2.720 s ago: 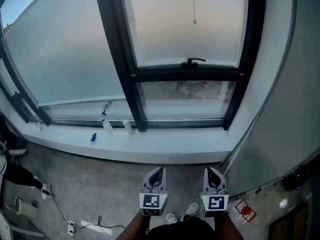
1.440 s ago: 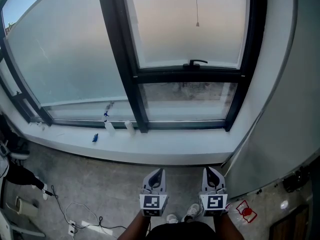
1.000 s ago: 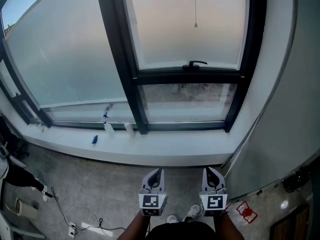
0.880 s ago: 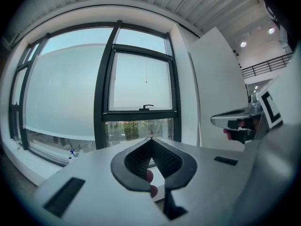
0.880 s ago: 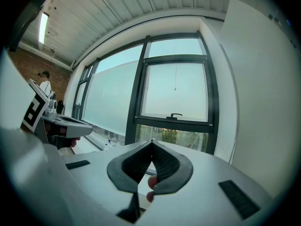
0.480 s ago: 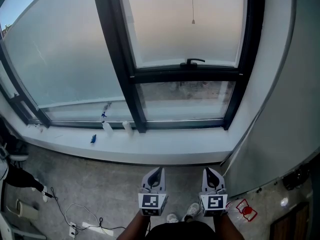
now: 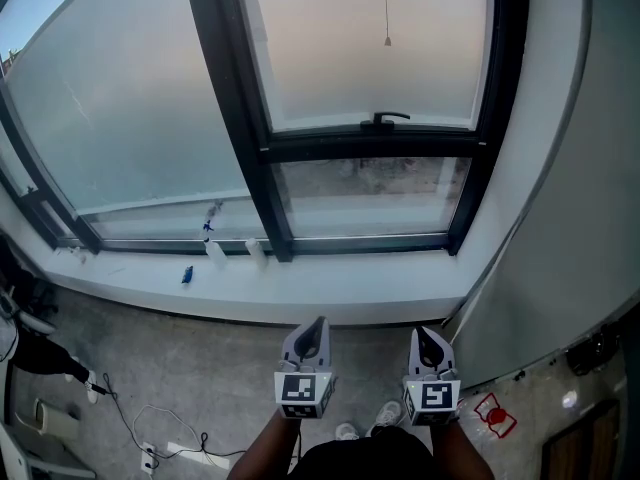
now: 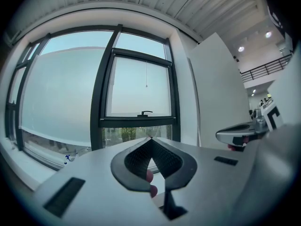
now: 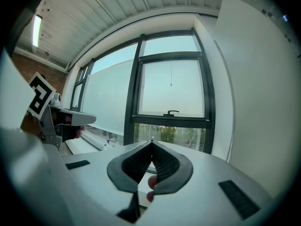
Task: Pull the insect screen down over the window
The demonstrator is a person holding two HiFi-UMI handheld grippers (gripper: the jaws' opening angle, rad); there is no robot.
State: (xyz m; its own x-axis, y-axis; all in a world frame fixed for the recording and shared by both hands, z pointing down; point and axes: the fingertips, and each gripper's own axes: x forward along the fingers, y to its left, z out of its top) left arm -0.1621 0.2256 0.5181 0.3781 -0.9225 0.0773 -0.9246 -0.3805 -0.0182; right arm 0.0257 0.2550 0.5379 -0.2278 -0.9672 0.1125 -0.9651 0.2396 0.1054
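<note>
The window [image 7: 370, 153] has a dark frame and a black handle [image 7: 390, 118] on its middle bar. A thin pull cord with a small bead [image 7: 386, 40] hangs in front of the upper pane, and its top runs out of the picture. The cord [image 8: 146, 85] and the cord [image 9: 170, 84] show in both gripper views, far ahead of the jaws. No screen fabric shows over the glass. My left gripper [image 7: 318, 325] and right gripper [image 7: 428, 335] are held low, side by side, well short of the sill. Both are shut with nothing between them: left gripper [image 8: 150, 139], right gripper [image 9: 152, 143].
A white sill [image 7: 330, 293] carries two small bottles [image 7: 215, 251] and a blue object [image 7: 186, 275]. A white wall panel [image 7: 570, 248] stands close on the right. Cables and a power strip [image 7: 175, 450] lie on the floor at the left, and a red item [image 7: 492, 417] lies at the right.
Both grippers have edged slightly forward toward the window, the left one a little more. Their jaws stay shut. The head view has shifted slightly.
</note>
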